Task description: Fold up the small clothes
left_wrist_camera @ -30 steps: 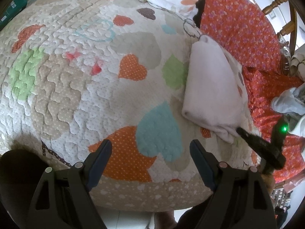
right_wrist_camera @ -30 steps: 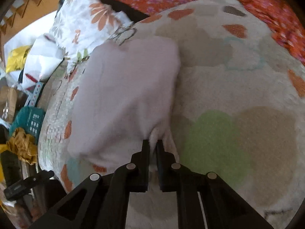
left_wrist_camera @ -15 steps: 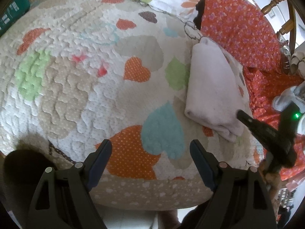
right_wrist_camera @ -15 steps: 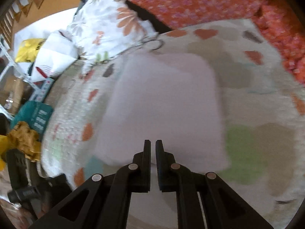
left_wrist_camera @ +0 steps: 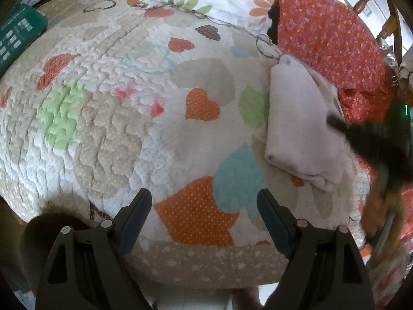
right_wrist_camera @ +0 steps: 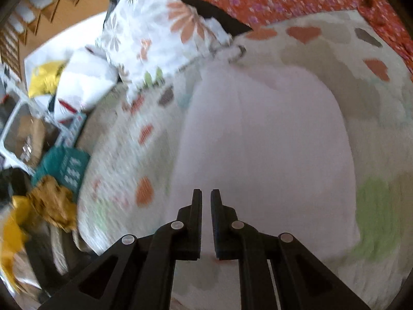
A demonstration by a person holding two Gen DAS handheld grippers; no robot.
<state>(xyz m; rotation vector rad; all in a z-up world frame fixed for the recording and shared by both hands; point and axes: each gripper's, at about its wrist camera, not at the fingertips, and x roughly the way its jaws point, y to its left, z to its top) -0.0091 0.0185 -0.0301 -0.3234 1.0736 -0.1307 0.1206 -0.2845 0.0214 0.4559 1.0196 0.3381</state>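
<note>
The folded white cloth [right_wrist_camera: 265, 155] lies ahead of the nearly-closed, empty right gripper [right_wrist_camera: 206, 199], right of the wide-open left gripper [left_wrist_camera: 205, 201]

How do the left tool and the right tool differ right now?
The left tool is wide open over the heart quilt; the right tool is nearly shut, holding nothing. The left hangs beside the folded white garment; the right hangs directly above it. Both are black with two fingers.
</note>
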